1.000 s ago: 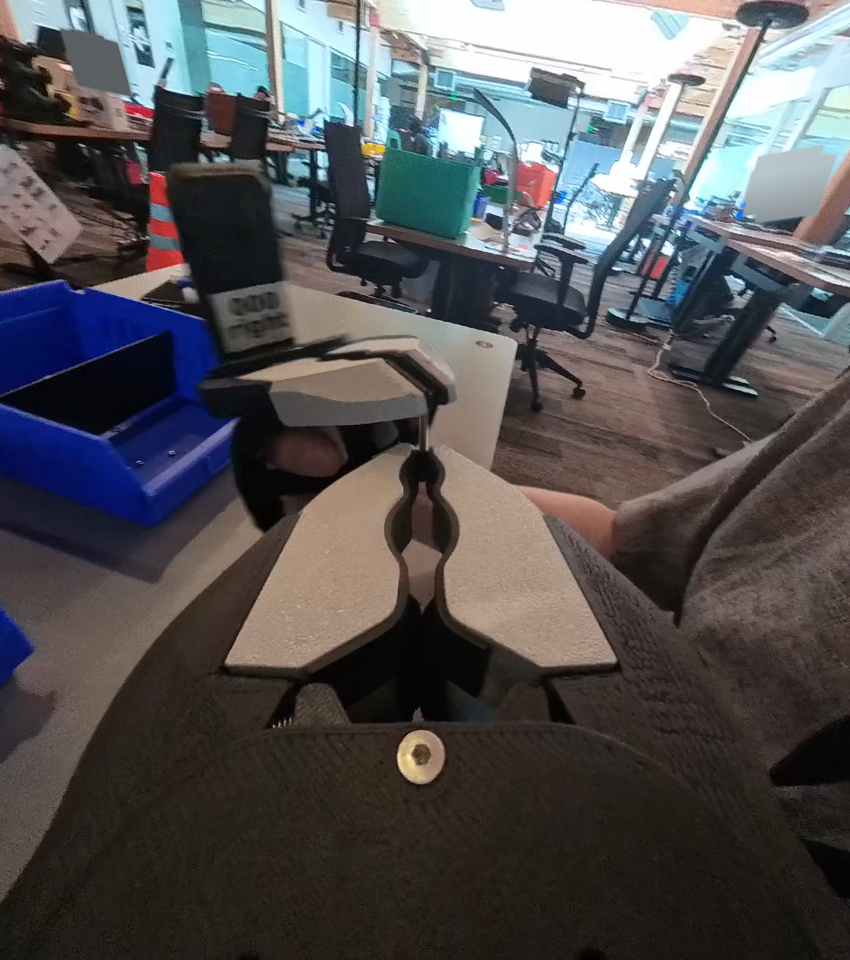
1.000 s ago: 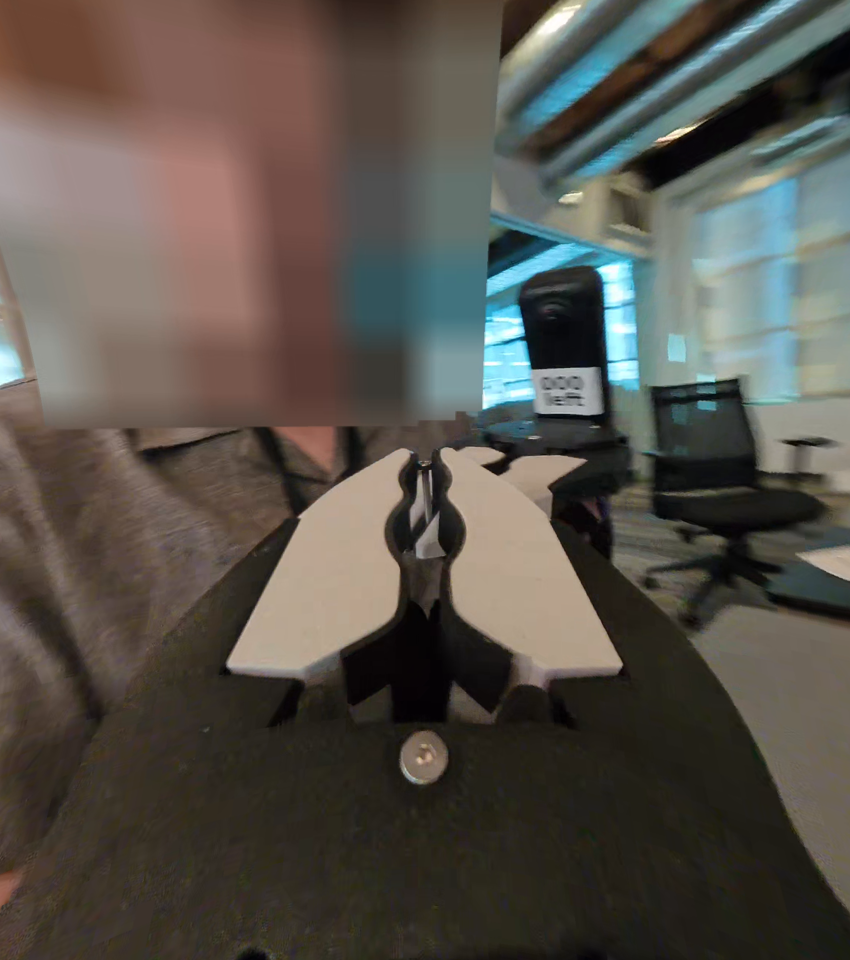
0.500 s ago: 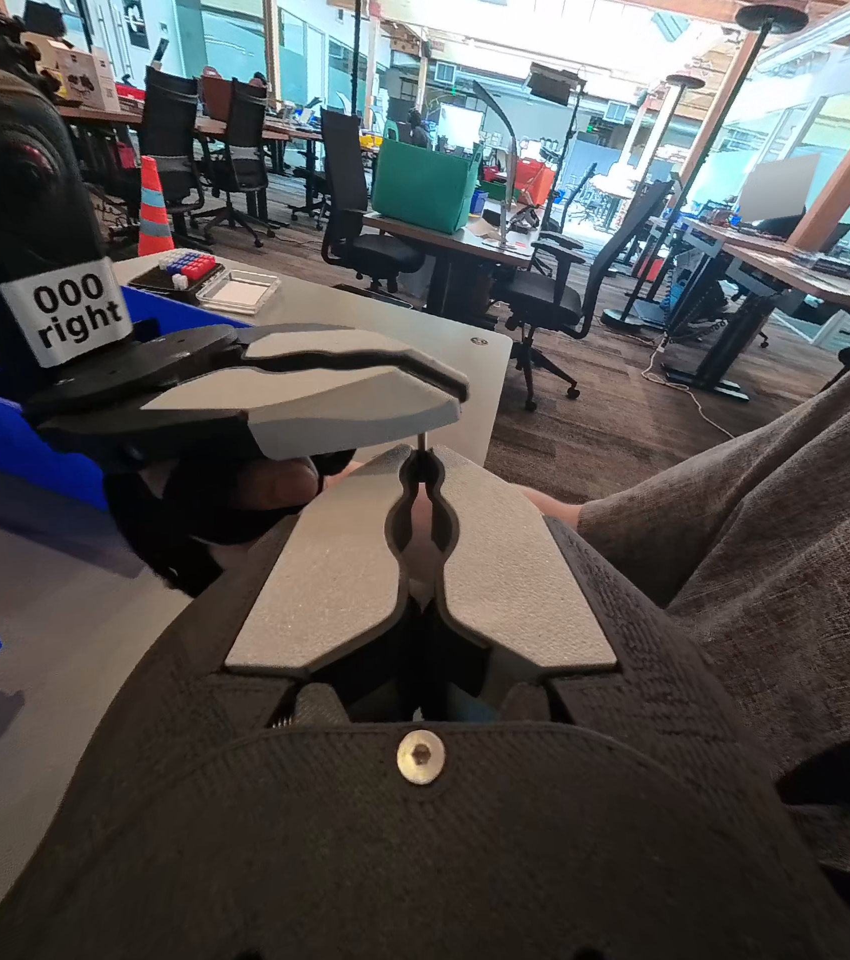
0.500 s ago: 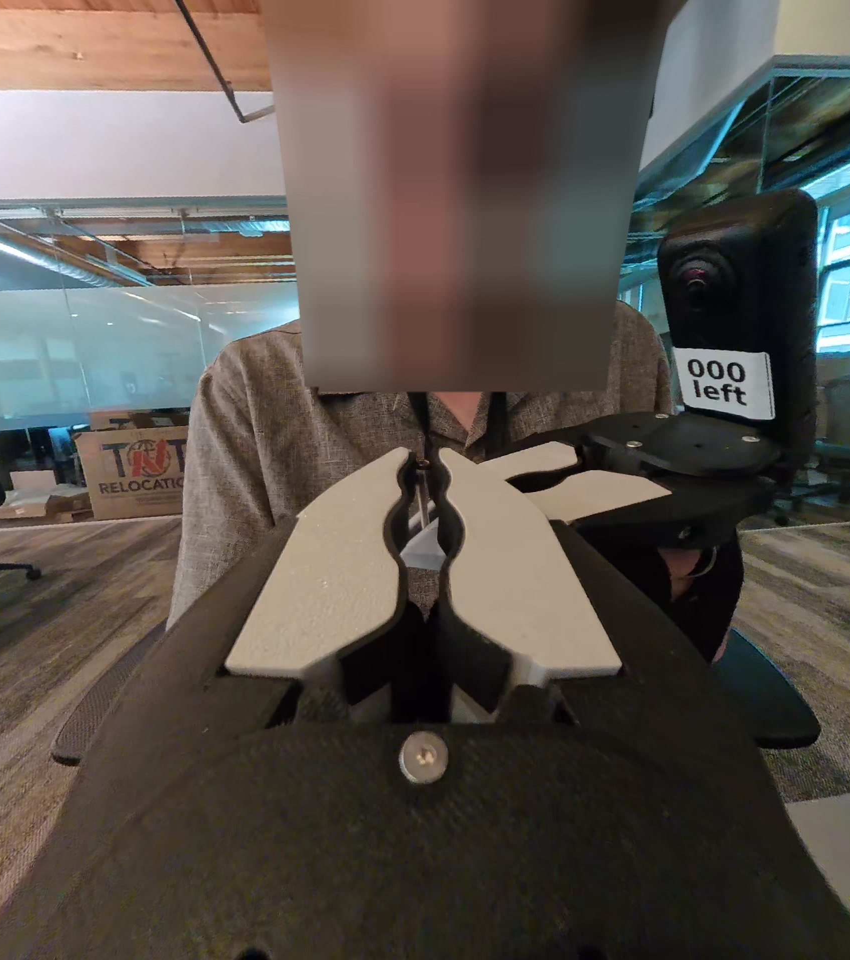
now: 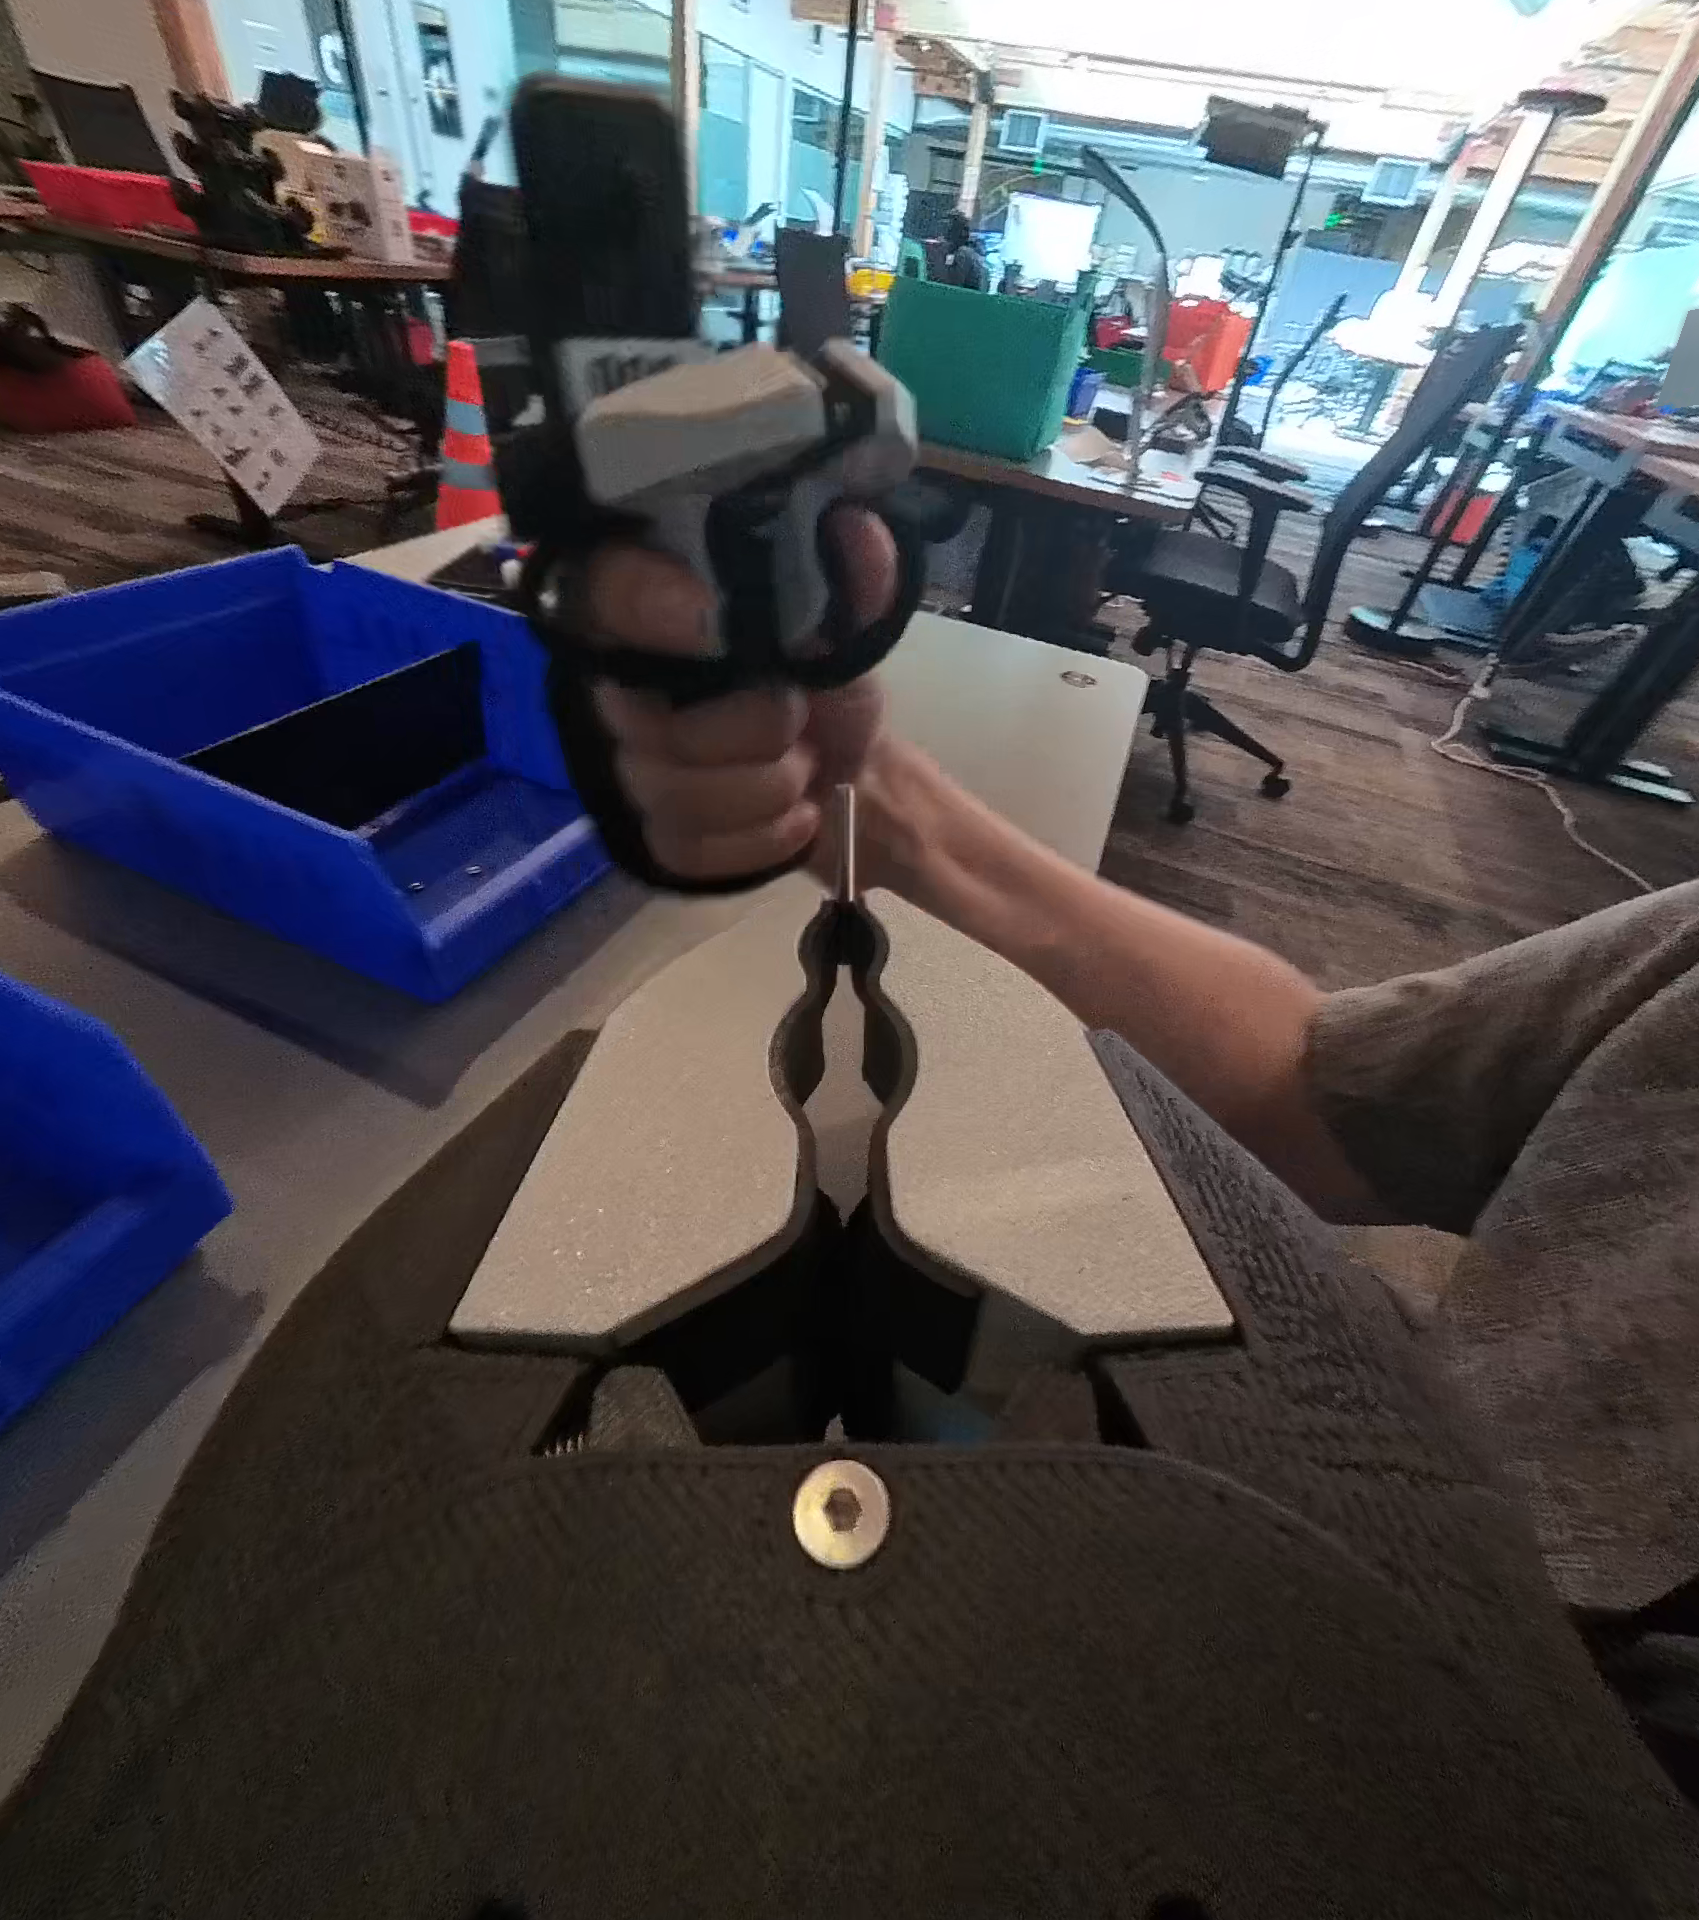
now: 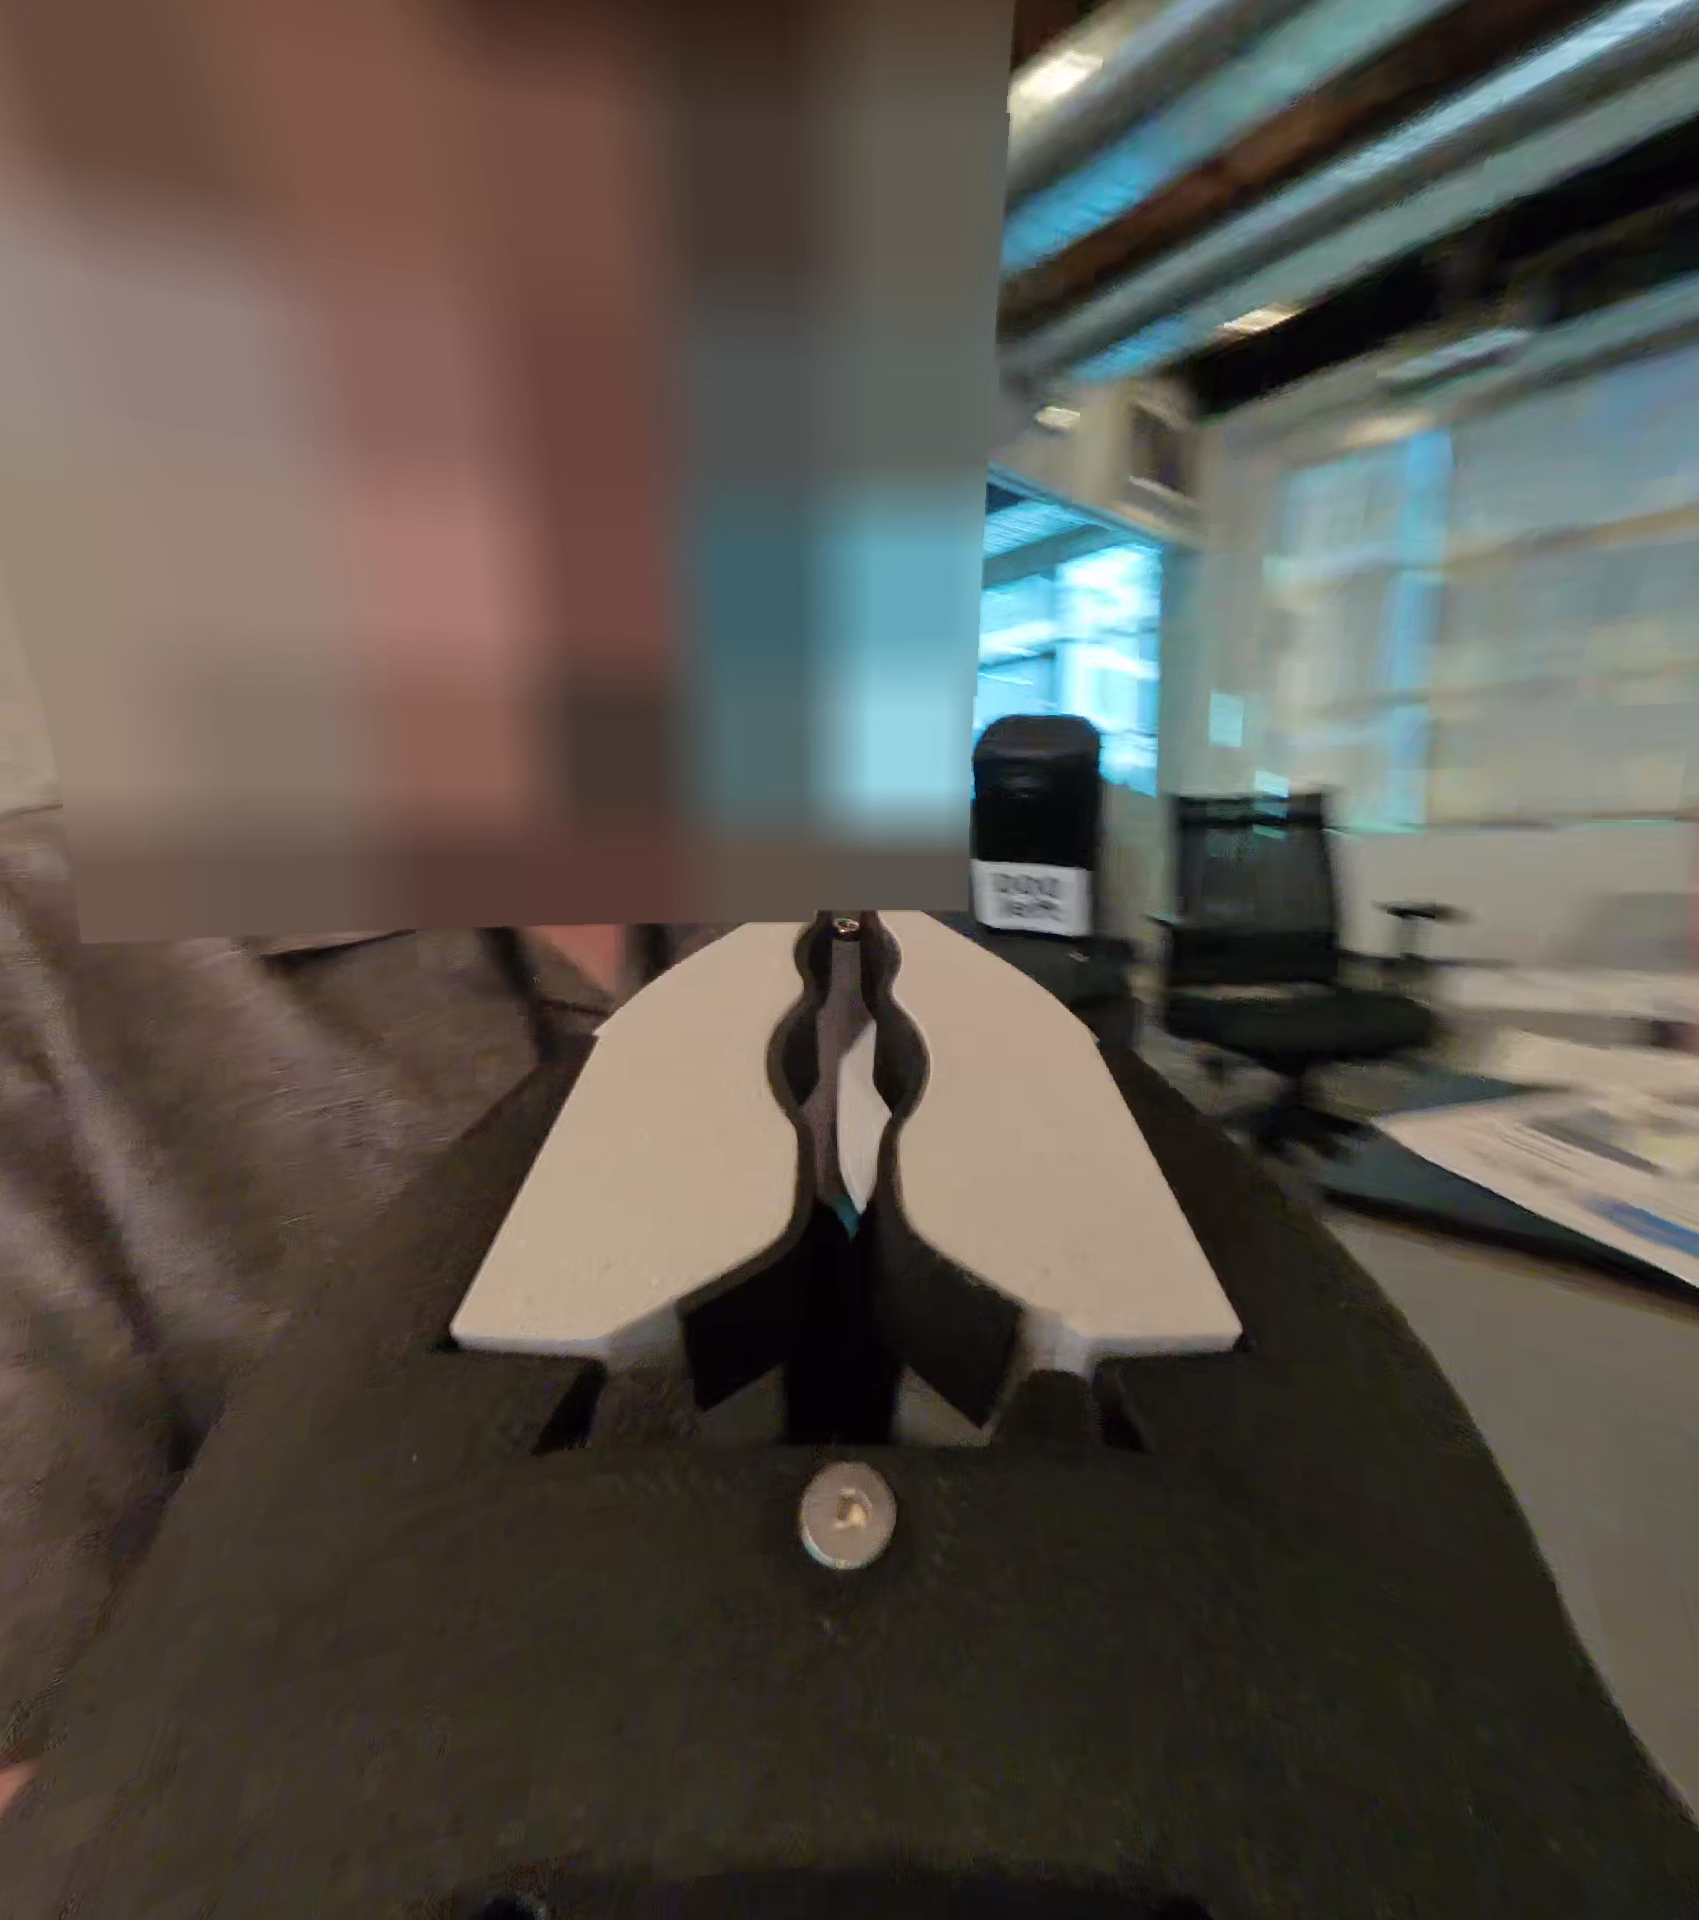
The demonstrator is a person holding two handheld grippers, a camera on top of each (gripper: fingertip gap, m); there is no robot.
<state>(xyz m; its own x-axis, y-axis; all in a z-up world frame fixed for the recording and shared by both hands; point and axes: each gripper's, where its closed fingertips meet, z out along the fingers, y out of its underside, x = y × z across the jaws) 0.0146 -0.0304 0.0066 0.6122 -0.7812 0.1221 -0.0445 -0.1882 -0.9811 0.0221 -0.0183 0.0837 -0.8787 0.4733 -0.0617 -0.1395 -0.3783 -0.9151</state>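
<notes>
My left gripper [image 5: 846, 914] is shut on a thin metal pin [image 5: 846, 842] that sticks up out of its tips. Just beyond the pin, a hand [image 5: 720, 769] holds my right gripper [image 5: 824, 405] upright, with its grey fingers pointing right; it is blurred there. In the right wrist view, my right gripper [image 6: 845, 928] is shut with a small metal piece [image 6: 843, 924] pinched at its tips. It points toward the person's grey shirt [image 6: 201, 1143]. The left gripper's black camera housing [image 6: 1035, 800] shows behind it, to the right.
Two blue bins stand on the grey table [image 5: 357, 1122], one far left [image 5: 305, 748] and one near left [image 5: 14, 1195]. The person's arm and grey sleeve [image 5: 1551, 1091] fill the right. An orange cone [image 5: 464, 436], office chairs [image 5: 1229, 582] and desks lie beyond. Papers [image 6: 1603, 1153] lie on the table. The left gripper's tips are roughly 8 cm from the right gripper's.
The right gripper swung from lying sideways close on the left to upright and farther ahead. Its view turned from facing the person squarely toward the right and is now blurred. Both grippers stayed shut.
</notes>
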